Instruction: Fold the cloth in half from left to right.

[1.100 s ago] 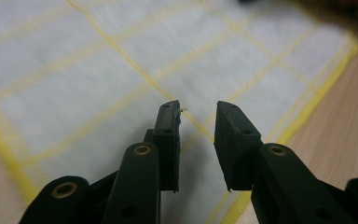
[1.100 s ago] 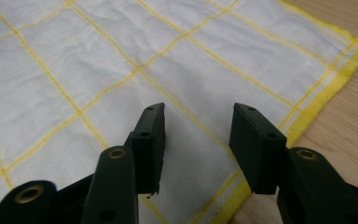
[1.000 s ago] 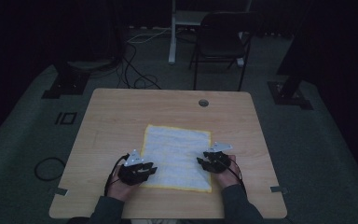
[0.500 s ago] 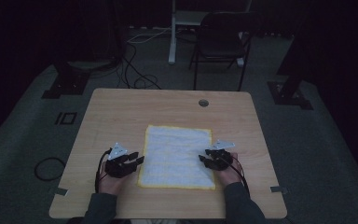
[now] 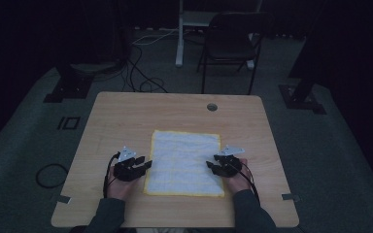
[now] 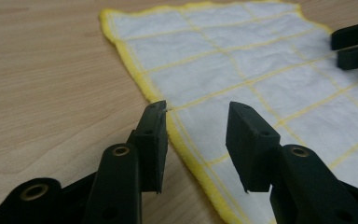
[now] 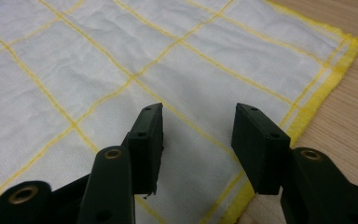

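1. High view: a white cloth [image 5: 184, 162] is spread flat on the surface [image 5: 126, 116], flanked by the left hand-held gripper [image 5: 143, 165] and right hand-held gripper [image 5: 212, 167], probably for a fold.
2. Left gripper view: jaws, just opened, are held apart astride the yellow hem [image 6: 186, 149], nothing clamped.
3. Right gripper view: jaws, just opened slightly, are apart above the cloth, nothing gripped.

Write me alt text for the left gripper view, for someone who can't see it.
Two black jaws of the left gripper stand open over the yellow-hemmed edge of a white cloth with a yellow grid, lying flat on a wooden table. Nothing is pinched between them. The right gripper shows at the cloth's far side, upper right.
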The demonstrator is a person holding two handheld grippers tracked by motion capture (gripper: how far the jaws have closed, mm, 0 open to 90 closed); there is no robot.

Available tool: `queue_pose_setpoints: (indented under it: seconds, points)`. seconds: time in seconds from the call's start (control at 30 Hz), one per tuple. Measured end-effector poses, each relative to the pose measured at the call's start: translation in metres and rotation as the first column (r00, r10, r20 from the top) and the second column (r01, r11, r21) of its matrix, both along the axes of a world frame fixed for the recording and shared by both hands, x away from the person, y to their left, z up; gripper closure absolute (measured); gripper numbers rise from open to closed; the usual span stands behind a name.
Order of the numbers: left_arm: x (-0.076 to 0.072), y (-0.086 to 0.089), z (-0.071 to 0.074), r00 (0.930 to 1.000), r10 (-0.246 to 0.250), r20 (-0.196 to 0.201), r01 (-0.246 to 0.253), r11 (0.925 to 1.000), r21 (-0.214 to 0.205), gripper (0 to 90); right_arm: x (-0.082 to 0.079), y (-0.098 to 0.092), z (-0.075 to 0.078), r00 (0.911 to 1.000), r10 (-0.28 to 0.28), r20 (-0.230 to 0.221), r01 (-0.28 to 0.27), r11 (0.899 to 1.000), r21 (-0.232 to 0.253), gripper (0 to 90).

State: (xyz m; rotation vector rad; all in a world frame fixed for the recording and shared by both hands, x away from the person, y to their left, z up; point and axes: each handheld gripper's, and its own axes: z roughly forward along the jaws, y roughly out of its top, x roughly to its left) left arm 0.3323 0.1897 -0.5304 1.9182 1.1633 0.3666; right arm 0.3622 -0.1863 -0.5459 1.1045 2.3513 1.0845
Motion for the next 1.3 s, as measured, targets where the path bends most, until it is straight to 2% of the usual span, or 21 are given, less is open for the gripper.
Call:
queue_pose_setpoints:
  seconds: [0.07,0.27,0.47,0.6,0.83,0.9,1.0,1.13,1.3]
  points:
    - [0.004,-0.001,-0.003,0.9998,0.007,-0.017,-0.007,0.9999,0.01,58.4,0.0,0.0,0.0,1.0,0.0,0.002,0.0,1.0,-0.003,52.7]
    - [0.014,-0.007,-0.008,0.9991,0.042,-0.012,-0.041,0.9979,0.051,57.8,-0.001,0.002,0.0,1.0,-0.004,0.006,0.004,1.0,-0.007,51.4]
    - [0.021,-0.017,-0.013,0.9987,0.048,-0.018,-0.046,0.9951,0.088,56.8,-0.002,0.002,-0.001,1.0,-0.003,0.008,0.003,1.0,-0.007,50.5]
    - [0.024,-0.024,-0.014,0.9984,0.054,-0.013,-0.053,0.9939,0.097,56.1,-0.002,0.003,-0.001,0.9999,-0.001,0.011,0.002,1.0,-0.009,50.2]
    - [0.025,-0.033,-0.014,0.9986,0.05,-0.018,-0.049,0.9951,0.086,55.5,-0.002,0.003,-0.001,0.9999,-0.003,0.012,0.004,1.0,-0.012,49.9]
    - [0.025,-0.035,-0.014,0.9987,0.049,-0.014,-0.048,0.9946,0.092,58.4,-0.002,0.003,-0.001,0.9999,-0.004,0.013,0.004,1.0,-0.012,49.8]
    - [0.023,-0.037,-0.013,0.9986,0.052,-0.012,-0.05,0.9922,0.114,68.8,-0.002,0.003,-0.001,0.9999,-0.004,0.014,0.004,1.0,-0.013,49.6]
    - [0.023,-0.033,-0.014,0.9987,0.042,-0.028,-0.04,0.9957,0.084,84.3,-0.003,0.004,0.0,0.9999,-0.01,0.007,0.01,1.0,-0.01,48.8]
    - [0.02,-0.028,-0.014,0.9984,0.042,-0.039,-0.039,0.9968,0.069,86.7,-0.005,0.004,0.002,0.9999,-0.011,0.005,0.011,1.0,0.0,50.8]
